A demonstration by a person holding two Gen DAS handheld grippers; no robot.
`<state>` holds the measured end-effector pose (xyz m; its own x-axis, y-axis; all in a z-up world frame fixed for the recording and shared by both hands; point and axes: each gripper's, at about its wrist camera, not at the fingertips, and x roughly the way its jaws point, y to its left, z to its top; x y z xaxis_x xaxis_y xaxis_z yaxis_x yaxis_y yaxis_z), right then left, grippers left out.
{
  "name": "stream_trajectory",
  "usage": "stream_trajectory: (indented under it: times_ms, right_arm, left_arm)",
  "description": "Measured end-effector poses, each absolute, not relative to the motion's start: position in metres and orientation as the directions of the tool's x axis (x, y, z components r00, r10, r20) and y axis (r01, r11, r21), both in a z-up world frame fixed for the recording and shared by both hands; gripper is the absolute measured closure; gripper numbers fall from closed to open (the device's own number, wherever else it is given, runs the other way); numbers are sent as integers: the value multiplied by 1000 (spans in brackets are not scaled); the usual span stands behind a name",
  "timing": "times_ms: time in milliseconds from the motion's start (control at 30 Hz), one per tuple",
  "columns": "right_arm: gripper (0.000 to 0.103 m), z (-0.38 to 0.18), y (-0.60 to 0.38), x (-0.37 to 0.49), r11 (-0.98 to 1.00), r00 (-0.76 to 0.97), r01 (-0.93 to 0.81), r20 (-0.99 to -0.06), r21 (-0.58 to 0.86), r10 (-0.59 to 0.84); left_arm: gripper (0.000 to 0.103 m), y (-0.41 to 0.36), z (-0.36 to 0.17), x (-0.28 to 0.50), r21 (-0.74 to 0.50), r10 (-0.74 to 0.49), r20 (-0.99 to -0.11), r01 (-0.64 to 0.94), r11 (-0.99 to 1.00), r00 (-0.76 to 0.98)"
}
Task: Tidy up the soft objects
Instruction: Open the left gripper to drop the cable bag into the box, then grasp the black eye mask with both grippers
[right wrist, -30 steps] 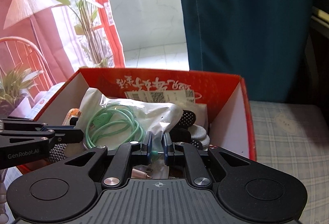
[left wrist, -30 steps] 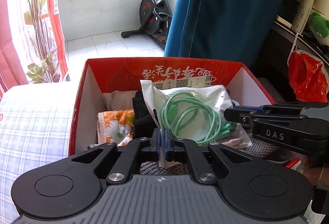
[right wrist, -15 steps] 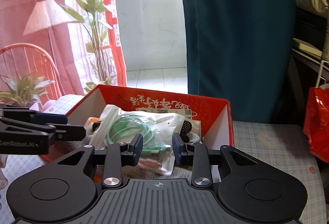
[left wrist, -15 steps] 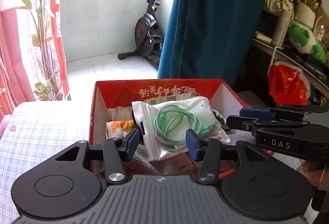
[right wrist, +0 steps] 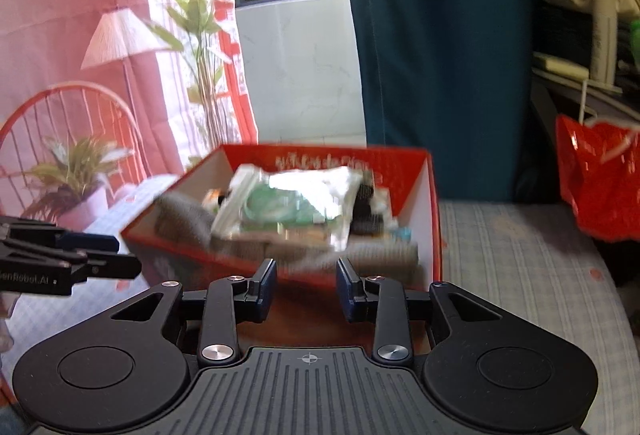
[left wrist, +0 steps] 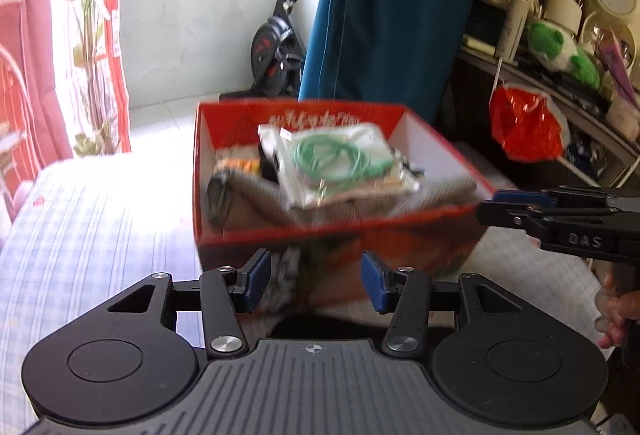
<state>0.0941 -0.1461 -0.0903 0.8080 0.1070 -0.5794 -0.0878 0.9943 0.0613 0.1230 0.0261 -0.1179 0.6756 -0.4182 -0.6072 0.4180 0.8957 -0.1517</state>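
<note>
L gripper [left wrist: 316, 285] fingers about half open, nothing btwn them. R gripper [right wrist: 306, 289] fingers have just been opening, narrower gap, also empty. Both sit just short of red box [left wrist: 436, 151] on checked bed [left wrist: 92, 219]; clear bag w/ green cable [left wrist: 336, 159] lies on top inside.

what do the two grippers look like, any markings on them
Both are matte black plastic with a ribbed grey top plate, round discs on either side, silver bolts and blue finger pads. The left gripper reads "GenRobot.AI" on its side in the right wrist view; the right gripper reads "DAS" in the left wrist view.
</note>
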Motion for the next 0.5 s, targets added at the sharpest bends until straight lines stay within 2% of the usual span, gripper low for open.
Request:
stream_trajectory:
  times_ms: [333,500]
  right_arm:
    - [69,-176,-132,59,995,662,-93,-745,29,83]
    - [58,-200,-120,44,995,634,-99,-772,-31,40]
  left_arm:
    - [51,25,-175,121,-180,-375,-684,352,918,626]
    - [49,14,-198,128,-164,-341,-706,325,931,621]
